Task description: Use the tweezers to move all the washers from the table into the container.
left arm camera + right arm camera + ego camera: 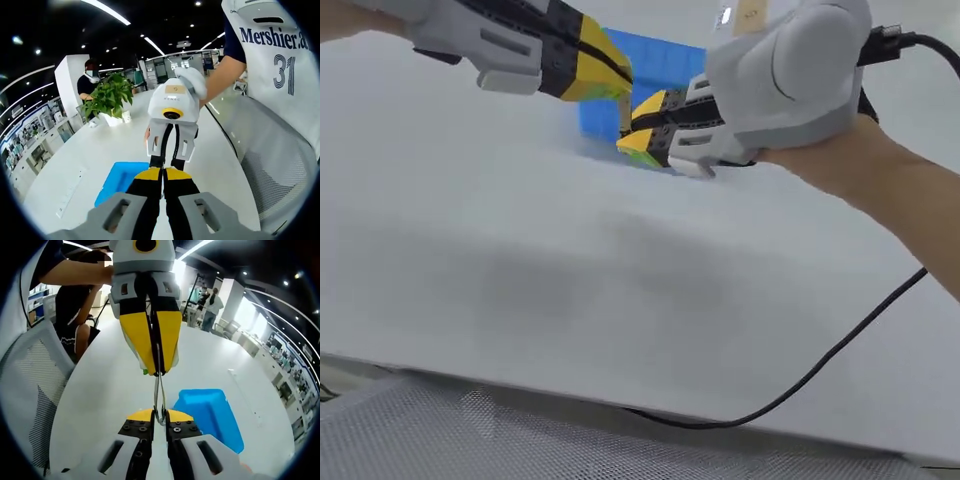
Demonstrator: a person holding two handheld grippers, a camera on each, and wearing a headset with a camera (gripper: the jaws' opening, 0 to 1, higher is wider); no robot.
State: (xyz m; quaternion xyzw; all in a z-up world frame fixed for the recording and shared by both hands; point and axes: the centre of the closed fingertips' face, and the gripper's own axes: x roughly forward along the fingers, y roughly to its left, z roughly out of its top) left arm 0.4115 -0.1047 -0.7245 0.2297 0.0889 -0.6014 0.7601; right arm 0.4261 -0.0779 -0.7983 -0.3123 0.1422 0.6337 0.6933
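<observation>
Thin metal tweezers [159, 390] span the short gap between the two grippers, which meet tip to tip above the white table [620, 280]. My right gripper [159, 419] is shut on one end, its yellow-tipped jaws pressed together. My left gripper [159, 371] faces it with its big yellow jaws closed on the other end. In the head view the left gripper [620, 78] comes in from the upper left and the right gripper [632, 140] from the right, held by a hand. A blue container [655, 58] stands just behind them, also under the jaws [122, 182].
A black cable [820, 360] loops over the table's near right part and along the front edge. A grey mesh chair back [470, 430] lies below that edge. A potted plant [107, 100] and a person stand at the far end.
</observation>
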